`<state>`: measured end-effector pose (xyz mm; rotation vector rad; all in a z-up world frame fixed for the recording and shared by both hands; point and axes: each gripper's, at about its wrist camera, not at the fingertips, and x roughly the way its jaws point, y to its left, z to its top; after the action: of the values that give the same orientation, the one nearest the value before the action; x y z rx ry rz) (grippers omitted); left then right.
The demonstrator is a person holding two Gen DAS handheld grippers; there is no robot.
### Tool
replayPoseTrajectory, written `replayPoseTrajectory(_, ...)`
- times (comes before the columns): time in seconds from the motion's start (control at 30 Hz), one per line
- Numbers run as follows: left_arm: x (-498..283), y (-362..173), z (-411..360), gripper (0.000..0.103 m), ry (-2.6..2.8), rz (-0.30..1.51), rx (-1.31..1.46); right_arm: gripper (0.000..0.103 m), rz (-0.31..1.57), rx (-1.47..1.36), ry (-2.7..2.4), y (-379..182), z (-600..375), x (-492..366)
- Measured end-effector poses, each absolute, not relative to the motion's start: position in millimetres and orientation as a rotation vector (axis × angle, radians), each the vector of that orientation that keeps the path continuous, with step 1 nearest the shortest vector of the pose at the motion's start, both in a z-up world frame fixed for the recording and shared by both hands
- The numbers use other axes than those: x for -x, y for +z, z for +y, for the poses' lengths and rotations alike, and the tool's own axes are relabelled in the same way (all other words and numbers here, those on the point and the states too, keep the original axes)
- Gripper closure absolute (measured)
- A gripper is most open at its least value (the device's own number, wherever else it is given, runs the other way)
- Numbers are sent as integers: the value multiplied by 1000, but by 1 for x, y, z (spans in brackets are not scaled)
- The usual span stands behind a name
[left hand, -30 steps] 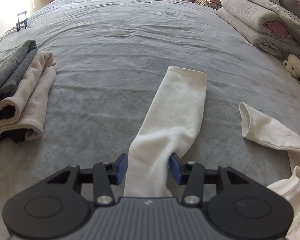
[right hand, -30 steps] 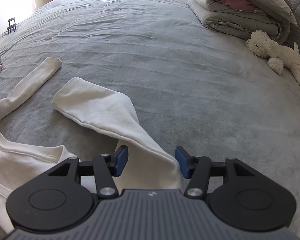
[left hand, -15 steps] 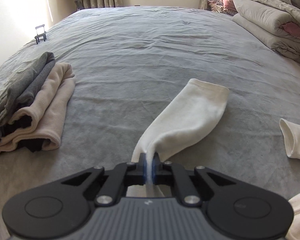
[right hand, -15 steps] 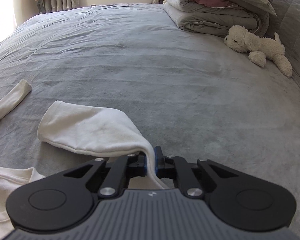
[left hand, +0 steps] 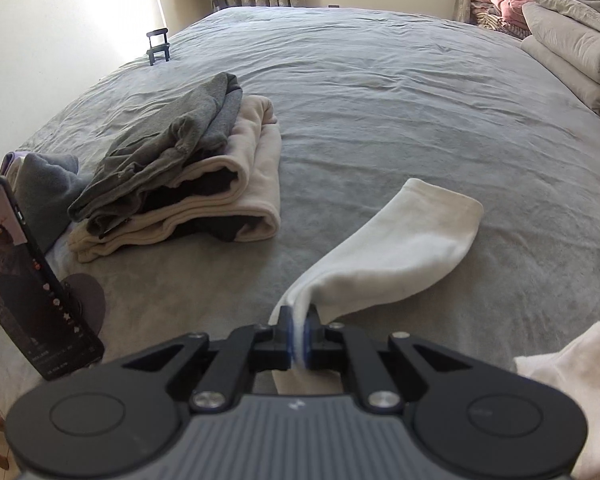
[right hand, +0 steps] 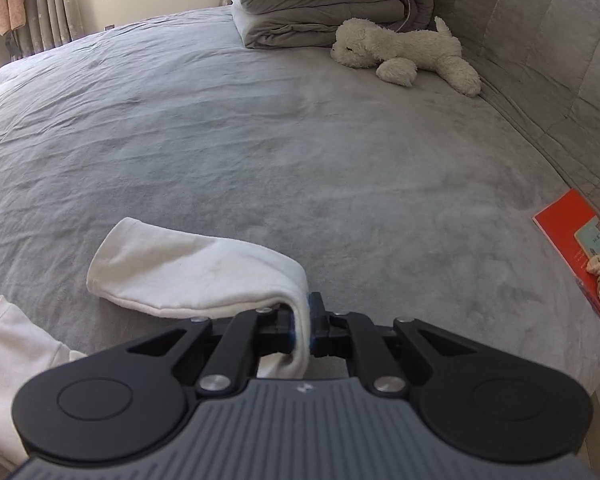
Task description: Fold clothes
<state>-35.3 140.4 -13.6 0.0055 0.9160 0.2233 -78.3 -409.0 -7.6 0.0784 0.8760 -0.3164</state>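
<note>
1. Now the left gripper (left hand: 299,330) is clamped on a white sleeve (left hand: 396,256); its blue pads are pressed together with only a thin fold of cloth between them.
2. Ahead and to the right of those fingers the left sleeve lies flat on the grey bedspread (left hand: 380,112), its cuff end farthest from the tongs.
3. Ahead and to the left of the left gripper sits a folded pile of clothes (left hand: 188,184), grey pieces on top of beige ones.
4. Close on the left of the left gripper a phone (left hand: 32,280) stands tilted with its screen lit.
5. At the lower right of the left gripper's view a part of the white garment body (left hand: 580,392) shows.
6. Likewise the right gripper (right hand: 301,330) is closed tight on the other white sleeve (right hand: 196,272), the cloth draped over the pinch and hanging down between the fingers.
7. That sleeve stretches ahead and to the left of the right gripper, resting on the bedspread, cuff end farthest away.
8. Far ahead and to the right of the right gripper lie a white plush dog (right hand: 404,52) and, behind it, a folded duvet (right hand: 324,12).
9. To the right of the right gripper, at the bed's edge, is a red booklet (right hand: 580,256).
</note>
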Motion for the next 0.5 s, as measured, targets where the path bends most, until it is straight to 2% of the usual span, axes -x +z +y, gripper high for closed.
replayPoseTrajectory(0.4,61,-33,168,96,205,1054,46,97,995,-192,-298,-33,-435,114)
replayPoseTrajectory(0.47,61,-31,168,91,196,1057,59,93,998,-191,-289,-32,-434,117)
replayPoseTrajectory(0.5,62,-29,168,87,190,1050,65,88,1000,-190,-284,-32,-434,118)
